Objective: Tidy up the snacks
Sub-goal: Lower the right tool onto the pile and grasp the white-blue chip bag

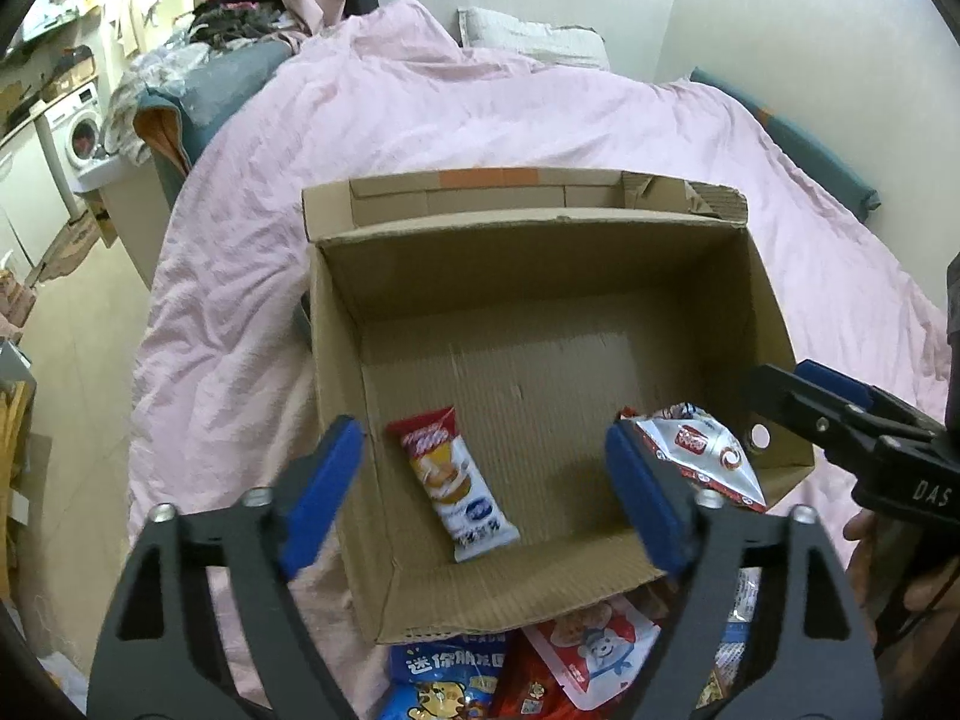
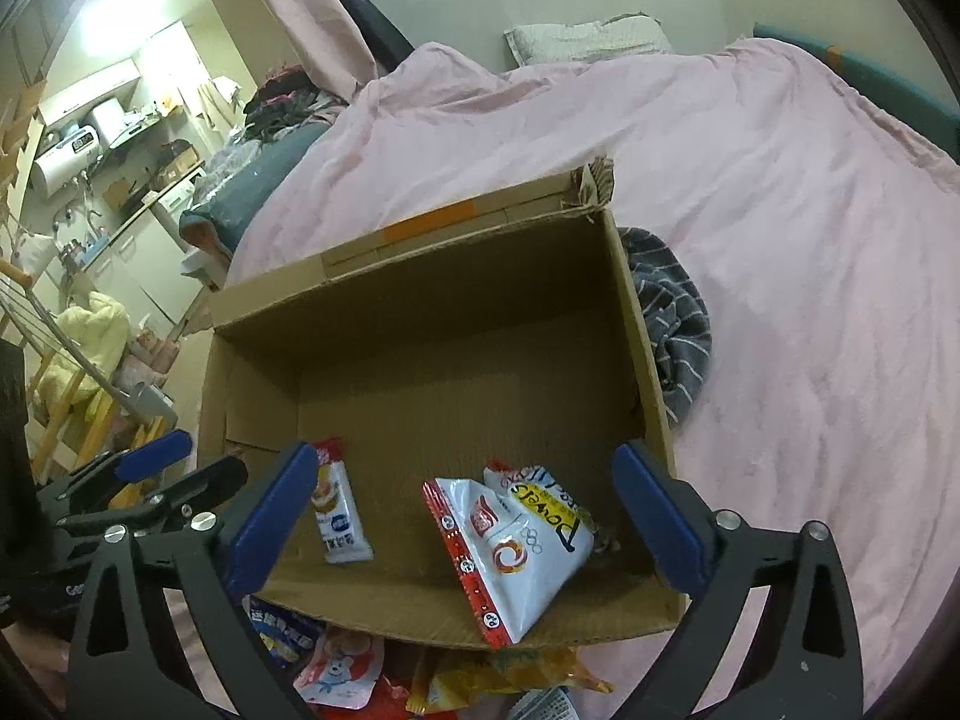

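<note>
Risk: cardboard box (image 1: 540, 312) sits on soft bed (image 1: 480, 120), may tip or slide if its near wall is pushed. White-red bag (image 2: 510, 552) leans on the near wall, may slip out.

Left hand-held gripper (image 1: 486, 492) and right hand-held gripper (image 2: 465, 516): jaws apart, holding nothing, above near edge.

Wafer bar (image 1: 453, 483) flat on box floor, long axis near-to-far, red end points to far wall. More snacks (image 1: 540, 666) piled on bed before box.

Left tongs (image 1: 486, 495) are hanging with blue pads (image 1: 321, 489) spread wide, nothing between them. Right tongs (image 2: 465, 522) are likewise gaping wide, blue pads (image 2: 657, 519) apart and gripping nothing. Both are pointing forward and down, side by side. A bare hand (image 1: 882, 564) is showing behind the right tongs.
</note>
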Action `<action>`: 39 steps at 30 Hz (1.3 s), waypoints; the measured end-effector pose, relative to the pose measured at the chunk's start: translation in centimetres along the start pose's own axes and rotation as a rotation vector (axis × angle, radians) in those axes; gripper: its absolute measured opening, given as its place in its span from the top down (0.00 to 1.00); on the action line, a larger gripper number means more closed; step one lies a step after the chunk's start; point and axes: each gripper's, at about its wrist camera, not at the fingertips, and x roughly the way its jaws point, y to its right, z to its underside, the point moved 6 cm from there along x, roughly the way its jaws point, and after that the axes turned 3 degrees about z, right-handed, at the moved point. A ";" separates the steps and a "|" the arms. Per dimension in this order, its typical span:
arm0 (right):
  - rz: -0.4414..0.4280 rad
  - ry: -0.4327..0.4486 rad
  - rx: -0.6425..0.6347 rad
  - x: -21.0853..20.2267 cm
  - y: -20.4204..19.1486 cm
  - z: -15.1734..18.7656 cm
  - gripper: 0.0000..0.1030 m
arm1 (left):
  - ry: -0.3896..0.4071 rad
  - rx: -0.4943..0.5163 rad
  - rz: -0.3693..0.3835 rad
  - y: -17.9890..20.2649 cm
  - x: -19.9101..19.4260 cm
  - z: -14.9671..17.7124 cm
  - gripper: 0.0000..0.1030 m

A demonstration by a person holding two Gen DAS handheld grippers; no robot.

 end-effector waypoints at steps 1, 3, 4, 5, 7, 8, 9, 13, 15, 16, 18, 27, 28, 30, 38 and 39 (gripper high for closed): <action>0.001 -0.001 0.000 0.0 0.1 0.0 0.02 | 0.003 0.001 0.001 0.1 -0.1 0.0 0.19; -0.002 -0.006 0.000 0.0 0.1 -0.2 0.02 | 0.007 0.010 0.006 0.2 -0.2 -0.1 0.19; -0.006 -0.007 0.000 -0.1 0.1 -0.2 0.02 | 0.018 0.016 -0.003 0.1 -0.4 -0.2 0.19; -0.007 -0.003 0.001 -0.3 0.0 -0.3 0.02 | 0.029 0.017 -0.011 0.1 -0.6 -0.2 0.19; -0.001 0.003 -0.004 -0.6 0.1 -0.3 0.02 | 0.044 0.011 -0.010 -0.2 -1.0 -0.4 0.19; 0.001 0.007 -0.005 -0.8 0.1 -0.3 0.02 | 0.048 0.008 -0.012 -0.2 -1.2 -0.3 0.19; 0.002 0.011 -0.003 -1.1 0.1 -0.3 0.02 | 0.057 0.004 -0.019 -0.3 -1.5 -0.4 0.19; 0.007 0.022 0.008 -2.0 0.2 0.0 0.02 | 0.073 -0.002 -0.023 -0.8 -2.3 -0.1 0.19; 0.011 0.025 0.015 -2.6 0.3 0.2 0.02 | 0.068 -0.008 -0.020 -1.1 -2.7 0.0 0.19; 0.011 0.027 0.020 -3.0 0.3 0.3 0.02 | 0.062 -0.013 -0.015 -1.3 -2.9 0.0 0.19; 0.006 0.030 0.025 -3.7 0.1 0.6 0.02 | 0.060 -0.017 -0.013 -1.5 -3.4 0.1 0.19; 0.014 0.059 0.013 -6.6 -0.6 1.6 0.02 | 0.090 -0.052 -0.011 -2.4 -6.6 1.2 0.02; 0.015 0.059 0.019 -6.9 -0.6 1.7 0.02 | 0.094 -0.056 -0.011 -2.5 -6.9 1.3 0.02; 0.017 0.054 0.028 -7.4 -0.4 2.4 0.02 | 0.093 -0.065 -0.012 -2.7 -7.4 1.7 0.02; 0.024 0.037 0.071 -9.5 0.3 4.8 0.02 | 0.067 -0.069 -0.038 -3.0 -8.8 4.3 0.02; 0.024 0.032 0.078 -9.7 0.4 5.1 0.02 | 0.064 -0.066 -0.041 -2.9 -8.9 4.6 0.02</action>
